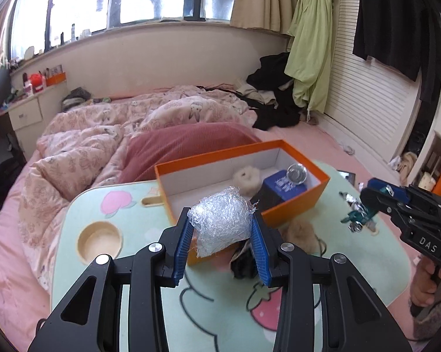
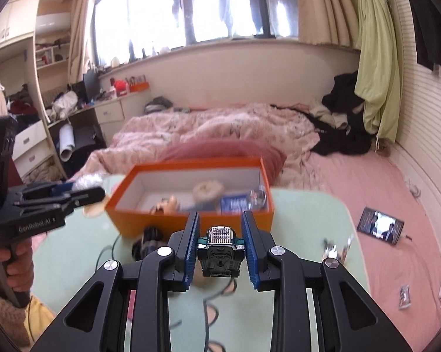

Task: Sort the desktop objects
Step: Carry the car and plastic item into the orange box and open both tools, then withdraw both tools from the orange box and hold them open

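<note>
My left gripper (image 1: 220, 223) is shut on a crumpled silver foil ball (image 1: 220, 223), held above the near edge of the orange box (image 1: 296, 205). Inside the box lie a fluffy beige scrunchie (image 1: 245, 176), a blue carton (image 1: 282, 184) and a clear glass ball (image 1: 297, 173). My right gripper (image 2: 219, 243) is shut on a small black-and-teal toy robot (image 2: 219, 252), lifted over the green lap table (image 2: 302, 228) in front of the box (image 2: 191, 220). The same toy (image 1: 358, 218) hangs from the right gripper at the right of the left wrist view.
A dark scrunchie (image 2: 148, 239) and a beige furry thing (image 1: 301, 230) lie on the table by the box. A shiny metal piece (image 2: 336, 248) sits at the table's right edge. A phone (image 2: 380, 228) lies on the pink bed. A cup hole (image 1: 99, 242) is in the table's left.
</note>
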The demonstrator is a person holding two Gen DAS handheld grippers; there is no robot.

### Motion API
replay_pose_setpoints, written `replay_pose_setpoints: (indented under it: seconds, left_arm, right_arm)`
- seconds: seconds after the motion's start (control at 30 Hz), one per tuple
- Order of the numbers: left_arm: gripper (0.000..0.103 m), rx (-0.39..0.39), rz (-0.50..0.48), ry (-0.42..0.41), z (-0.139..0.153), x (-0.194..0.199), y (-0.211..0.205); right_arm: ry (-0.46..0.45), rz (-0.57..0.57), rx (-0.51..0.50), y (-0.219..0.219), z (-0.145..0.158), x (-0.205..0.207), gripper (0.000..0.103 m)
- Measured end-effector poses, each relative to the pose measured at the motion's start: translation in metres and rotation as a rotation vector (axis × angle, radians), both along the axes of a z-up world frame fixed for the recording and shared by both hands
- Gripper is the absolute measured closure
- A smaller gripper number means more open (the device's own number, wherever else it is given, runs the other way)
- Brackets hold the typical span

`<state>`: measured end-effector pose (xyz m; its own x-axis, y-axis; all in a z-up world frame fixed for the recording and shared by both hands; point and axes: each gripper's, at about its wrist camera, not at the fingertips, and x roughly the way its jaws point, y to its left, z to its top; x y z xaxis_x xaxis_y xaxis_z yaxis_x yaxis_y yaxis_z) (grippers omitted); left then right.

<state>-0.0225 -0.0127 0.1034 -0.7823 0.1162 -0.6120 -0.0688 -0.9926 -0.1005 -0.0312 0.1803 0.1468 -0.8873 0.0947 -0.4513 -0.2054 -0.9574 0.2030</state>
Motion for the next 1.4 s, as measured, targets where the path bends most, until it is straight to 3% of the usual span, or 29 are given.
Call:
replay_pose_setpoints:
  seconds: [0.2, 0.3, 0.33, 0.4, 0.47, 0.63, 0.73, 0.87, 1.03, 1.1, 1.13, 1.17, 1.4]
  left_arm:
    - [0.063, -0.018, 0.001, -0.033, 0.005, -0.052, 0.005]
    - [0.056, 0.027, 0.004, -0.122, -0.011, -0.081, 0.003]
    - [0.052, 0.051, 0.011, -0.151, -0.016, -0.087, 0.001]
    - [0.045, 0.114, 0.019, -0.165, -0.024, -0.087, -0.007]
    - [0.033, 0.144, 0.032, -0.145, -0.027, -0.076, -0.014]
    - [0.031, 0.124, 0.052, -0.121, -0.033, -0.036, -0.020]
    - [0.030, 0.069, 0.044, -0.129, -0.041, -0.012, -0.011]
    - [0.023, -0.012, 0.011, -0.177, -0.062, 0.015, 0.013]
    - [0.022, -0.030, 0.018, -0.267, -0.096, 0.023, 0.027]
    - [0.015, -0.106, 0.046, -0.244, -0.104, 0.025, 0.033]
    - [0.004, -0.125, 0.055, -0.245, -0.107, 0.026, 0.035]
    - [0.000, -0.122, 0.058, -0.248, -0.109, 0.027, 0.034]
    - [0.000, -0.114, 0.074, -0.238, -0.114, 0.034, 0.031]
  right_arm:
    - [0.008, 0.003, -0.032, 0.015, 0.020, -0.062, 0.076]
    - [-0.023, 0.041, -0.103, 0.022, 0.012, -0.096, 0.074]
    - [-0.042, 0.054, -0.124, 0.024, 0.008, -0.104, 0.071]
    - [-0.072, 0.042, -0.150, 0.028, 0.001, -0.111, 0.051]
    - [-0.050, 0.031, -0.169, 0.030, -0.003, -0.100, 0.049]
    - [-0.038, 0.022, -0.114, 0.018, -0.011, -0.057, 0.044]
    - [-0.048, 0.011, -0.086, 0.008, -0.022, -0.031, 0.030]
    - [-0.138, -0.003, -0.083, -0.007, -0.052, -0.009, 0.027]
    - [-0.267, -0.031, -0.108, -0.018, -0.089, -0.003, 0.027]
    - [-0.323, -0.058, -0.094, -0.023, -0.103, -0.005, 0.024]
    - [-0.339, -0.084, -0.052, -0.028, -0.106, -0.005, 0.018]
    - [-0.346, -0.095, -0.040, -0.031, -0.109, -0.005, 0.003]
    - [-0.350, -0.100, -0.048, -0.031, -0.113, -0.001, 0.001]
